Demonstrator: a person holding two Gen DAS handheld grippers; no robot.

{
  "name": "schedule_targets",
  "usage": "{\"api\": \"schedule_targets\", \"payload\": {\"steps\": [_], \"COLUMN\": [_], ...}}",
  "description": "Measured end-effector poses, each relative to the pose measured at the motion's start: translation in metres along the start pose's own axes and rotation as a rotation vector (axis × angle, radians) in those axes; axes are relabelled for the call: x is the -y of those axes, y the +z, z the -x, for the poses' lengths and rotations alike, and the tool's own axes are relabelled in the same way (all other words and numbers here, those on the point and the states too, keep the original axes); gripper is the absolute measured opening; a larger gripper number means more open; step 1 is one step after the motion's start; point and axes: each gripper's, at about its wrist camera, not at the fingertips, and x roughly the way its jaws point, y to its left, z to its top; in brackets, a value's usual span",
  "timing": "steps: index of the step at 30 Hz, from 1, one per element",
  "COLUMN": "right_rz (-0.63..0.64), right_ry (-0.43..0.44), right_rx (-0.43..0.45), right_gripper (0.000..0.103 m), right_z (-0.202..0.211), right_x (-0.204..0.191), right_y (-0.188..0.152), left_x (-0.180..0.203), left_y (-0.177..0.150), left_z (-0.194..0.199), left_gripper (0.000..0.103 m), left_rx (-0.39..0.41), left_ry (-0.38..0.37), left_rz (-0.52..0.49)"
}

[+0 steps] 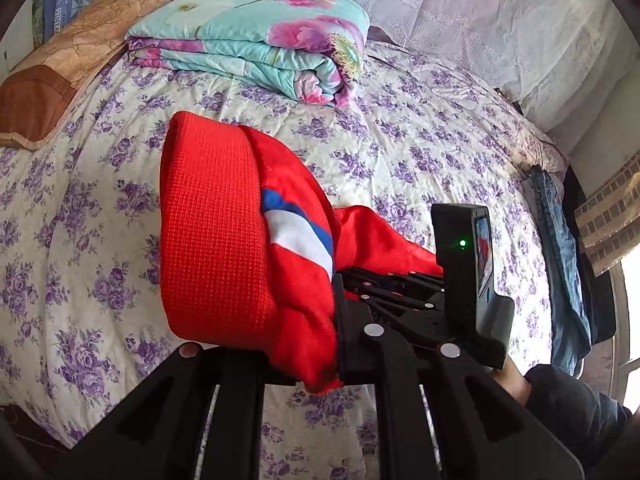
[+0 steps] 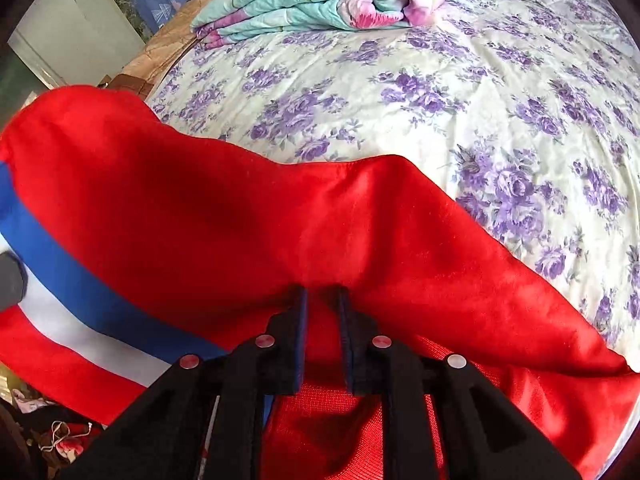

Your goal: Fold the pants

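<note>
We hold the red track pants (image 2: 280, 216) lifted above the floral bedsheet (image 2: 500, 92), both tongs pinched narrow on the cloth: left gripper (image 1: 320, 376) bunching the mesh-lined waist, right gripper (image 2: 322, 320) beside it. The pants stretch away rightward; the leg ends are cut off.

The pants (image 1: 224, 240) hang above the bed (image 1: 420, 152), bunched between the left gripper (image 1: 320, 344) and the right gripper (image 2: 323, 300), which sits just right of the left one. A folded quilt (image 1: 256, 44) lies on the bed near its far edge. A pillow (image 1: 60, 68) rests at the far left corner. Jeans (image 1: 560, 260) drape over the right edge.
</note>
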Motion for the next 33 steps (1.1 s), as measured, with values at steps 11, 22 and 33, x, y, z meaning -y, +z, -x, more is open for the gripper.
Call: {"api": "schedule_targets", "payload": {"steps": [11, 22, 33], "right_rz": [-0.126, -0.361, -0.366], "right_ry": [-0.170, -0.236, -0.074], "right_rx": [0.167, 0.139, 0.202], "right_gripper": [0.024, 0.025, 0.068], "right_z": [0.150, 0.150, 0.179], "right_x": [0.104, 0.161, 0.133], "right_y": [-0.071, -0.165, -0.138], "left_x": [0.138, 0.203, 0.139], "left_y": [-0.035, -0.090, -0.040], "left_z": [-0.024, -0.135, -0.055], "left_gripper": [0.010, 0.037, 0.067], "left_rx": [-0.132, -0.485, -0.269], "left_ry": [-0.053, -0.153, -0.256], "left_rz": [-0.490, -0.633, -0.429]}}
